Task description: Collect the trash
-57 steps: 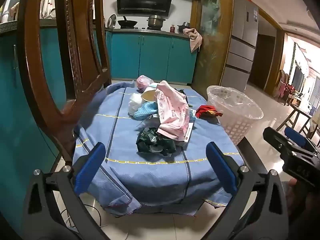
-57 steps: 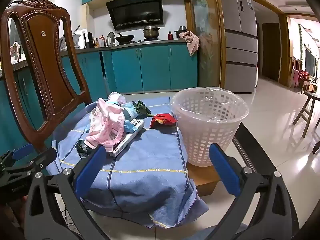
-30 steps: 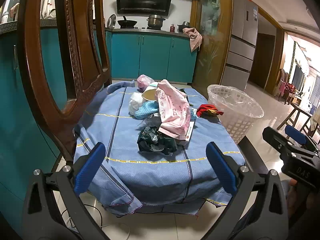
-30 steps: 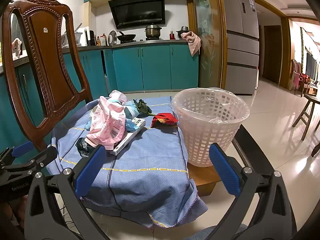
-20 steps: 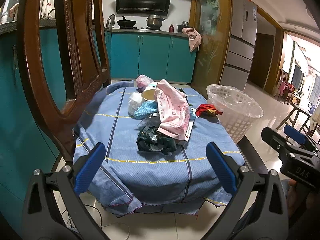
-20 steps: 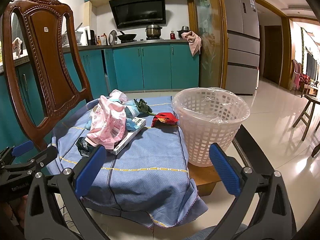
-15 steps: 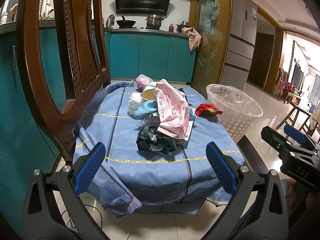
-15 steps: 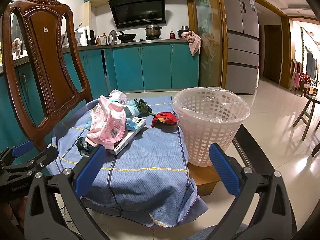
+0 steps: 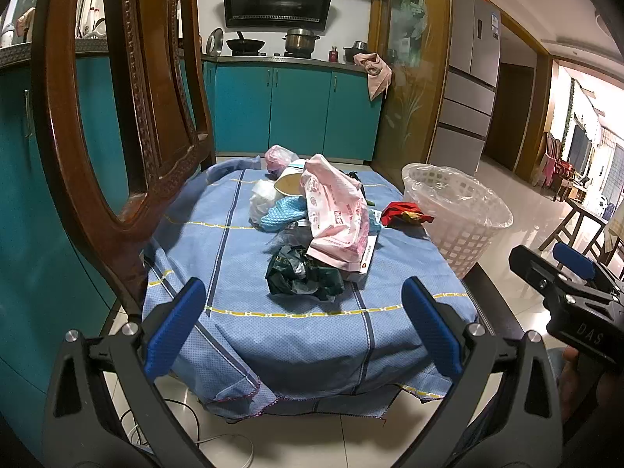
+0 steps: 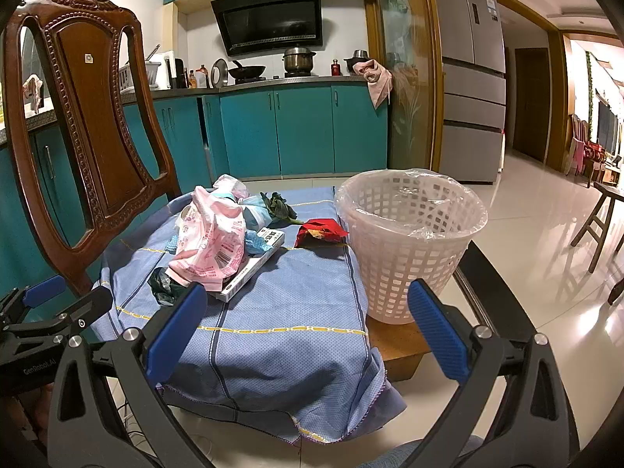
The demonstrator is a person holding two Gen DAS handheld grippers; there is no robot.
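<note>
A heap of trash lies on the blue-clothed table (image 9: 241,312): a pink printed bag (image 9: 335,210) (image 10: 210,241), a dark green crumpled wrapper (image 9: 300,277) (image 10: 163,284), a flat white box (image 10: 253,265), a red wrapper (image 9: 405,212) (image 10: 319,232), and pale blue and white scraps (image 9: 280,214). A white lattice basket (image 9: 456,210) (image 10: 409,234) with a clear liner stands at the table's right edge. My left gripper (image 9: 302,327) is open before the near table edge, empty. My right gripper (image 10: 306,329) is open too, level with the basket's foot, holding nothing.
A carved wooden chair back (image 9: 117,117) (image 10: 85,117) rises close on the left of the table. Teal kitchen cabinets (image 10: 304,128) and a fridge (image 10: 472,78) stand behind. Shiny tiled floor (image 10: 546,234) spreads to the right, with stools (image 10: 600,214) further off.
Almost nothing differs; both views have only drifted slightly. Both grippers stay open and the trash lies as before.
</note>
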